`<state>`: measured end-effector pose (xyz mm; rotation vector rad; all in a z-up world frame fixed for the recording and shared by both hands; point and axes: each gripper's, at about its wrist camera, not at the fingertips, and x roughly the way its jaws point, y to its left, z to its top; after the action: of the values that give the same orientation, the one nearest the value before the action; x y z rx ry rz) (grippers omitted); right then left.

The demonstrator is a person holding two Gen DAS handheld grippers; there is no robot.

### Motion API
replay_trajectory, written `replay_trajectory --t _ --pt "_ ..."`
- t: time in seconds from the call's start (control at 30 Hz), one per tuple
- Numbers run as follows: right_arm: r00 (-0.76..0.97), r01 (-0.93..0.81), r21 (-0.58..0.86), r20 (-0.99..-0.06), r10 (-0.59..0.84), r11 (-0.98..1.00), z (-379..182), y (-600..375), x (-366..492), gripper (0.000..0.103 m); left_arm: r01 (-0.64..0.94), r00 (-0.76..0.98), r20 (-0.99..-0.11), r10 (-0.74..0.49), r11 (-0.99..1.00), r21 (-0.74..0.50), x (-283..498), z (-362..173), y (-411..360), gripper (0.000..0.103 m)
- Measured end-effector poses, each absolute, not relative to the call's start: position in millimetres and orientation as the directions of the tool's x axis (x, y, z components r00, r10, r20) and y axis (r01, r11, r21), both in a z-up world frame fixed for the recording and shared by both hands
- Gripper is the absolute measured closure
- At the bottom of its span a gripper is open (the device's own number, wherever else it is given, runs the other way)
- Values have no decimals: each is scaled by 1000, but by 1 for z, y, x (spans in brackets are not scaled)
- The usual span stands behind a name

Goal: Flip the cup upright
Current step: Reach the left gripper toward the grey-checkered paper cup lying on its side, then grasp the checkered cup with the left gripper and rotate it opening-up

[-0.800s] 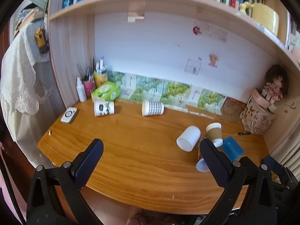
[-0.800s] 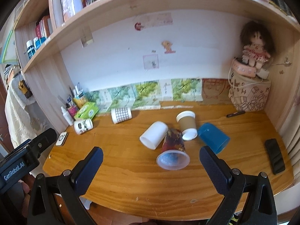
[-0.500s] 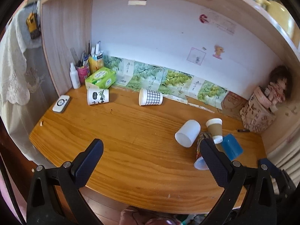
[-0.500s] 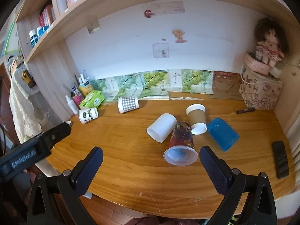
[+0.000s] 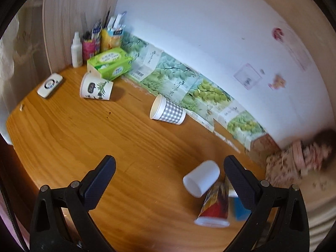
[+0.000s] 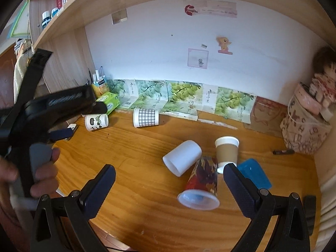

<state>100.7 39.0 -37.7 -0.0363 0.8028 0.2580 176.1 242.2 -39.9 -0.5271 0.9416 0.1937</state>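
Note:
Several cups lie on their sides on the wooden desk (image 6: 136, 157). A checked cup (image 5: 167, 110) (image 6: 146, 117) and a white cup with a plant print (image 5: 96, 86) (image 6: 96, 122) lie near the back left. A plain white cup (image 6: 182, 157) (image 5: 201, 177), a red patterned cup (image 6: 200, 183) (image 5: 214, 206), a brown cup (image 6: 226, 153) and a blue cup (image 6: 254, 175) lie together on the right. My left gripper (image 5: 168, 178) is open and empty above the desk's middle. My right gripper (image 6: 169, 180) is open and empty, just in front of the right cluster.
A green tissue box (image 5: 110, 62), a pen holder (image 5: 90, 45) and a white bottle (image 5: 76, 50) stand in the back left corner. A white remote (image 5: 50, 82) lies at the left edge. A patterned bag with a doll (image 6: 306, 126) stands back right. A black phone (image 6: 309, 212) lies front right.
Both grippers have moved forward and lower towards the desk. The left one has swung towards the back left, so the checked and plant-print cups look nearer. No cup has moved.

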Motion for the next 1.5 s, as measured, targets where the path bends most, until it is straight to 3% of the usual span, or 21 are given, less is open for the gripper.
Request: replay_trajectory --t 0.53,1.0,1.5 --pt "597 -258 -16 -789 146 966 -57 43 149 0 -567 474 -846 -243 652 -504 290 -114 271 1" --pt "501 -182 -46 -864 52 982 -84 26 173 0 -726 404 -860 -310 463 -508 358 -173 309 1" --pt "455 -151 59 -882 123 987 -101 23 205 3 -818 362 -844 -395 300 -491 362 -222 326 1"
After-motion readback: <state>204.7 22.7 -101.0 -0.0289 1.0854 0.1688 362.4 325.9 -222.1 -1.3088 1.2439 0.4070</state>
